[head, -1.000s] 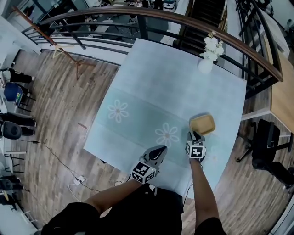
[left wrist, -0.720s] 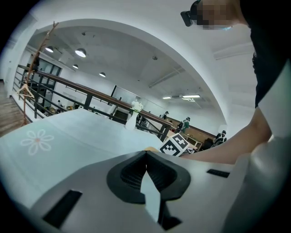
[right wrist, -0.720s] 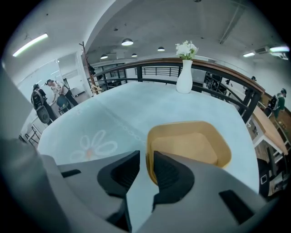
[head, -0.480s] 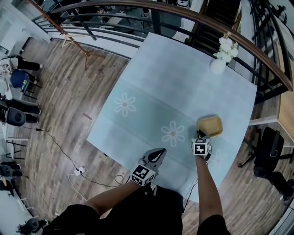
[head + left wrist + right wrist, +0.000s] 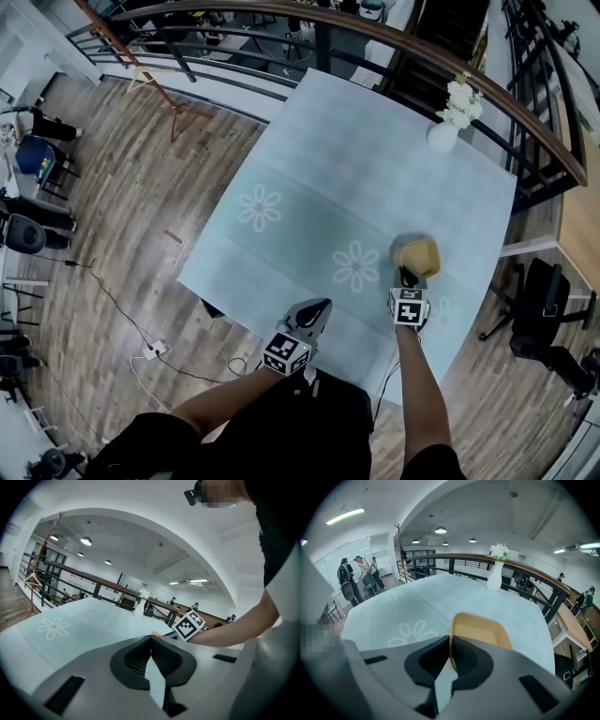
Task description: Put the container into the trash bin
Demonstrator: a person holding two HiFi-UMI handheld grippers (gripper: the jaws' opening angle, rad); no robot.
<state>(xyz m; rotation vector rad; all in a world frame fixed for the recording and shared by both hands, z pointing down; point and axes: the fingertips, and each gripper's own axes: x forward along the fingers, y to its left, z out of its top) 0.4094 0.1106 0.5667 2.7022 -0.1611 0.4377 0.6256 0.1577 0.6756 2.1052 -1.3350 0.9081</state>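
Head view: half a second ago the shallow tan rectangular container with rounded corners (image 5: 417,255) lay flat, its open top facing up. Now it looks foreshortened and tipped, its near edge raised, on the right side of the pale blue daisy-printed table (image 5: 309,169). The right gripper (image 5: 403,277) has closed on that near rim, so I judge the grasp made and the lift starting. The left gripper (image 5: 320,307) hangs over the near table edge, well left of the container. A white round vase of white flowers (image 5: 443,137) stands at the far right corner. No trash bin shows.

Left gripper view: the left gripper (image 5: 151,637) has its ribbed dark pads pressed together with nothing between them. The right gripper's marker cube (image 5: 187,625) sits beyond.

Right gripper view: the right gripper (image 5: 450,641) pinches the container's (image 5: 483,630) thin near wall. The wall looks matte, smooth and stiff, like moulded fibre or plastic, and the tray appears empty. The bin must be found off the table.
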